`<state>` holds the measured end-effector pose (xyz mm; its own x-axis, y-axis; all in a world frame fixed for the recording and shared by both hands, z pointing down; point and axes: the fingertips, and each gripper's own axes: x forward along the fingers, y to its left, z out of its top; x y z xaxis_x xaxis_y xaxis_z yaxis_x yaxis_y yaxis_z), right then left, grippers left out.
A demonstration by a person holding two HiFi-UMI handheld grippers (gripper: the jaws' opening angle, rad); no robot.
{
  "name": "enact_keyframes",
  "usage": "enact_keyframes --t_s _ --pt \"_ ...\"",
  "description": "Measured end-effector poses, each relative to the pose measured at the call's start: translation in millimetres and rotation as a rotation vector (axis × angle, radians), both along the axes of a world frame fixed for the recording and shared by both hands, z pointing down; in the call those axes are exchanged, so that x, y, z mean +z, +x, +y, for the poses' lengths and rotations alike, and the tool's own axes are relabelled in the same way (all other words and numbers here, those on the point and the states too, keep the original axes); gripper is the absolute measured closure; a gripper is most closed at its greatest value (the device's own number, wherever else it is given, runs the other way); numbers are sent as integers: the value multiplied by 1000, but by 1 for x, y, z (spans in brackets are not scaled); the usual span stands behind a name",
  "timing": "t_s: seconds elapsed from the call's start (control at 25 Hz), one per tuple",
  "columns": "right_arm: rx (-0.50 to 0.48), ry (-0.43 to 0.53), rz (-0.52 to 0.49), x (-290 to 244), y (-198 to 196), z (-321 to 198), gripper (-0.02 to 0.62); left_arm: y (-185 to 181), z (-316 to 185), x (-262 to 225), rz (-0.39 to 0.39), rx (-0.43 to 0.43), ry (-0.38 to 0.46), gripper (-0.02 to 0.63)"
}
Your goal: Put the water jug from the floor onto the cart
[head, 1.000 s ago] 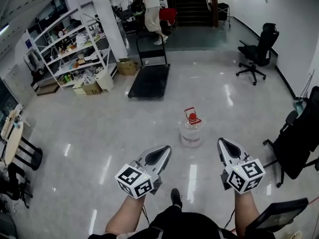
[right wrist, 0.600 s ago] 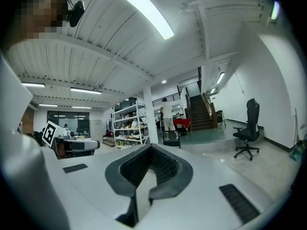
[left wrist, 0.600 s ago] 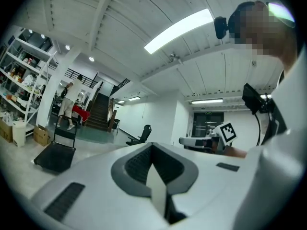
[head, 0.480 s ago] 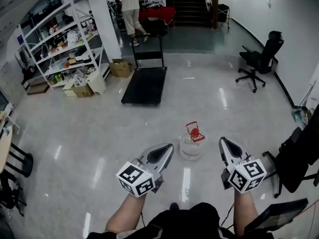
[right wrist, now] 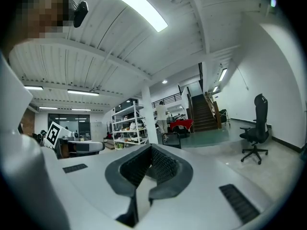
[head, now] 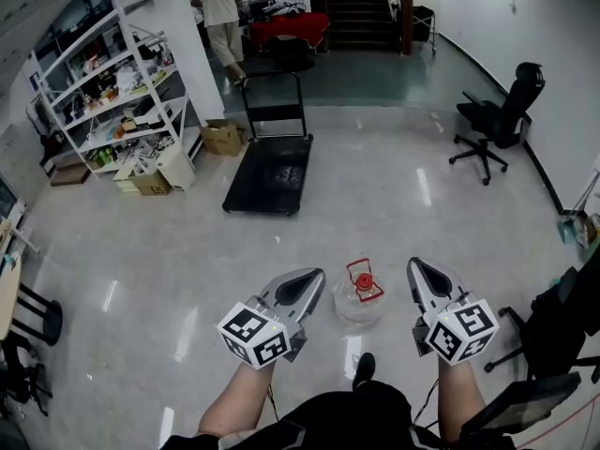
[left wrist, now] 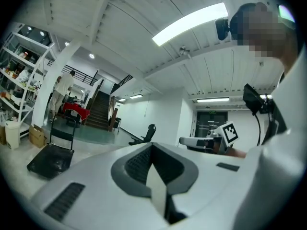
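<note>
The water jug (head: 360,298), clear with a red cap and a red handle, stands upright on the pale glossy floor (head: 159,251), in the head view just ahead of the person and between the two tools, touching neither. The left tool (head: 315,279) has its jaws pressed together with nothing between them, and the right tool (head: 415,269) is closed and empty in the same way; each gripper view shows the ribbed pads meeting. Both are held out level, side by side. The cart (head: 272,172), a flat black platform with an upright push handle at its far end, sits well beyond the jug toward the far side of the floor, its deck bare. Left of it a white shelving rack (head: 103,92) is crowded with goods, with cardboard boxes (head: 223,137) at its foot. An office chair (head: 502,115) stands near the right wall, and a person (head: 220,12) stands beyond the cart.
</note>
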<state>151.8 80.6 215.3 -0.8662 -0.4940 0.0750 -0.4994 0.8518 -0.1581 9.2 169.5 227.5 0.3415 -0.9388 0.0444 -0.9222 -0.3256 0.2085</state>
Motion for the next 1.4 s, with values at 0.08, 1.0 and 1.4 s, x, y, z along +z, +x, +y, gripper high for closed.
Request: enact_keyframes --t_s 0.08,1.0,1.4 --pt "5 -1 7 0 -7 -33 600 -6 -32 -2 -5 -2 -3 606" --pt "140 -55 30 39 -96 -238 600 -106 -265 24 -40 161 -48 606" --pt "307 -382 192 238 -71 -269 514 -119 -330 211 -31 189 -422 604"
